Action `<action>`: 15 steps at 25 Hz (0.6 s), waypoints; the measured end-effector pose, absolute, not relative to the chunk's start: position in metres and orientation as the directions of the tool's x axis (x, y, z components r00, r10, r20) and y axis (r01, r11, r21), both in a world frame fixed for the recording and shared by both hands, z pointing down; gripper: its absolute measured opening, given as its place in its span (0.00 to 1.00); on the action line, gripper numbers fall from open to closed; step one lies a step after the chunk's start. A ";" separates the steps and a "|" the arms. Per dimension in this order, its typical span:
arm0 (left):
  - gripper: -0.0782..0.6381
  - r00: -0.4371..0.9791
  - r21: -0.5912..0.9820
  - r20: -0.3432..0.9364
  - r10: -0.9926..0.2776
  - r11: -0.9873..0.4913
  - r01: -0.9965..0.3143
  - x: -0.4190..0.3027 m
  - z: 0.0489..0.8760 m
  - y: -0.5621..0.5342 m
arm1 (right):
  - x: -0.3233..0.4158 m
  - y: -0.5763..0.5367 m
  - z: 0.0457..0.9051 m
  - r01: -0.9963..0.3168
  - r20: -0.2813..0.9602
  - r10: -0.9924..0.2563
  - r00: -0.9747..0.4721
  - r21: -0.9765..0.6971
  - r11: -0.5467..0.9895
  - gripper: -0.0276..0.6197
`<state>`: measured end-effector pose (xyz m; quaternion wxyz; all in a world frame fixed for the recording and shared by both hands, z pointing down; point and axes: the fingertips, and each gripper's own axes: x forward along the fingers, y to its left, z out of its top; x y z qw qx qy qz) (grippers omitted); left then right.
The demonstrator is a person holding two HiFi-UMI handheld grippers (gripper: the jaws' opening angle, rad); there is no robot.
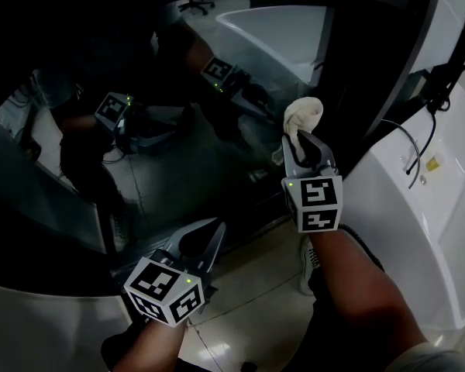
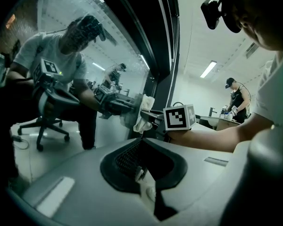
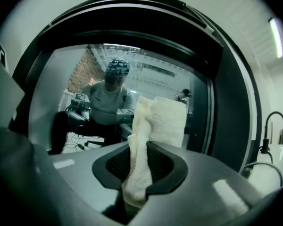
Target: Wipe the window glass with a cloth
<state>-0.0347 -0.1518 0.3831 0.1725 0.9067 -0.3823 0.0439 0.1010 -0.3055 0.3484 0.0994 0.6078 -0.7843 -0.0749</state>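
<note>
The round window glass (image 1: pixel 178 130) is dark and mirrors me and both grippers. My right gripper (image 1: pixel 304 144) is shut on a white cloth (image 1: pixel 302 116), whose bunched top is at the glass near its right rim; whether they touch I cannot tell. In the right gripper view the cloth (image 3: pixel 153 126) hangs from between the jaws in front of the glass (image 3: pixel 85 69). My left gripper (image 1: pixel 205 232) sits lower left, shut, nothing in it, apart from the glass. From the left gripper view, the cloth (image 2: pixel 144 114) and the right gripper's marker cube (image 2: pixel 179 117) show ahead.
A white basin (image 1: pixel 418 208) with a black curved tap (image 1: pixel 418 142) stands to the right. A thick dark frame (image 3: pixel 226 102) rings the glass. Below are floor tiles (image 1: pixel 248 293) and my shoe (image 1: pixel 308 262). Another person (image 2: pixel 236 98) works at a far counter.
</note>
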 end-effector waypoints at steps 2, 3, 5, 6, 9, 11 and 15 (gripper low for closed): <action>0.13 0.698 0.280 0.212 -0.684 -0.642 -0.714 -0.036 0.381 -0.153 | 0.100 -0.305 0.349 -0.941 0.065 -0.968 -0.241 0.227 0.250 0.15; 0.13 0.696 0.280 0.211 -0.686 -0.640 -0.716 -0.036 0.381 -0.153 | 0.100 -0.305 0.349 -0.943 0.064 -0.969 -0.239 0.223 0.248 0.15; 0.13 0.696 0.280 0.208 -0.688 -0.640 -0.716 -0.035 0.381 -0.153 | 0.101 -0.305 0.349 -0.946 0.061 -0.970 -0.234 0.218 0.242 0.15; 0.13 0.695 0.279 0.207 -0.688 -0.640 -0.716 -0.035 0.380 -0.152 | 0.101 -0.304 0.350 -0.946 0.058 -0.971 -0.233 0.218 0.240 0.15; 0.13 0.692 0.274 0.199 -0.694 -0.639 -0.719 -0.033 0.379 -0.151 | 0.100 -0.303 0.351 -0.942 0.047 -0.970 -0.237 0.231 0.241 0.15; 0.13 0.685 0.271 0.198 -0.701 -0.633 -0.725 -0.032 0.375 -0.149 | 0.098 -0.299 0.351 -0.935 0.039 -0.968 -0.248 0.253 0.250 0.15; 0.13 0.673 0.269 0.205 -0.711 -0.620 -0.737 -0.030 0.374 -0.146 | 0.088 -0.291 0.347 -0.917 0.019 -0.961 -0.276 0.294 0.269 0.15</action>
